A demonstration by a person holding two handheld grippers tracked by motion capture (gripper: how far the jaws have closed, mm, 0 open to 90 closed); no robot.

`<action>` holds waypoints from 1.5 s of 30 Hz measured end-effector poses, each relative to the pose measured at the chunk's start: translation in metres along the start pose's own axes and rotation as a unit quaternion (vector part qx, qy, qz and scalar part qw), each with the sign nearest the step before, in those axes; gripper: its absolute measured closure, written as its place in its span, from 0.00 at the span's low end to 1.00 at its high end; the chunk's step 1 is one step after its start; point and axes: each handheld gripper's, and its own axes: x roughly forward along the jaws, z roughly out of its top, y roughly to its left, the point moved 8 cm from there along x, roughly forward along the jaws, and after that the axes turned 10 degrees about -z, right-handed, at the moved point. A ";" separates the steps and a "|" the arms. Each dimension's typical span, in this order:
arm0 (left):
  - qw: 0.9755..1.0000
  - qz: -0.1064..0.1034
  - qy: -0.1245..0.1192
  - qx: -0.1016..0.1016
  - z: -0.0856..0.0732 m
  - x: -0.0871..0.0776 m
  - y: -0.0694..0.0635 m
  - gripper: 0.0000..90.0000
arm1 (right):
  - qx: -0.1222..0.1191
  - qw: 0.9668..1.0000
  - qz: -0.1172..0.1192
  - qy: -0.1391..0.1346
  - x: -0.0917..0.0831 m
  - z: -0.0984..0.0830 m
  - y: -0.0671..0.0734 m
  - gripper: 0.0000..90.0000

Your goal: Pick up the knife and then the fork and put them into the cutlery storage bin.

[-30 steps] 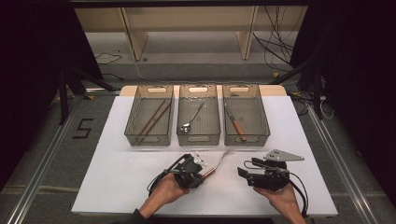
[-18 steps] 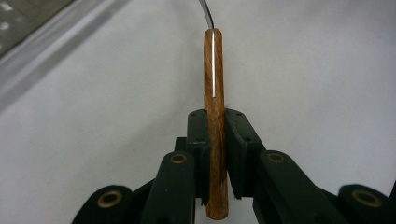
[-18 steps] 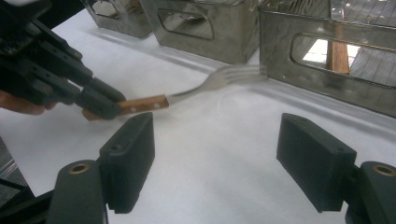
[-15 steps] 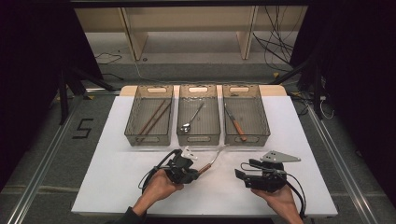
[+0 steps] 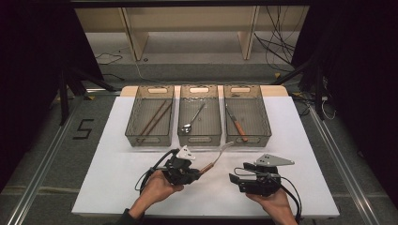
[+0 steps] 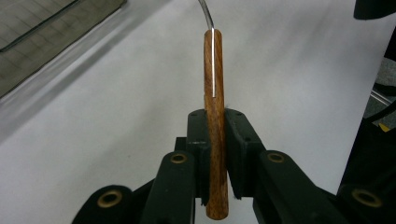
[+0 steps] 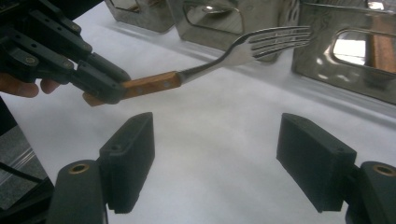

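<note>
Between left tongs (image 6: 215, 154): fork (image 7: 224, 58) handle.

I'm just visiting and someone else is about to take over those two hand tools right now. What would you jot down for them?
Left gripper: shut on the wooden handle of a fork, held off the white table, tines pointing toward the bins.
Right gripper: open, nothing between its jaws, hovering low over the table beside the fork.
Bins: left bin has chopsticks, middle bin a spoon, right bin a knife.
Done: fork picked up.
Left: the fork is not yet in any bin. No bin holds forks, so which one it belongs in is your guess.
</note>
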 end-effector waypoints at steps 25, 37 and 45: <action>0.995 -0.001 -0.103 0.014 0.009 -0.006 -0.016 0.90 | 0.087 0.995 0.052 0.004 0.026 0.026 0.025 0.32; 0.991 0.004 -0.134 0.021 0.011 -0.006 -0.025 0.90 | 0.115 0.990 0.076 0.007 0.036 0.035 0.033 0.40; 0.990 0.004 -0.142 0.024 0.012 -0.005 -0.029 0.90 | 0.122 0.989 0.087 0.010 0.037 0.034 0.037 0.49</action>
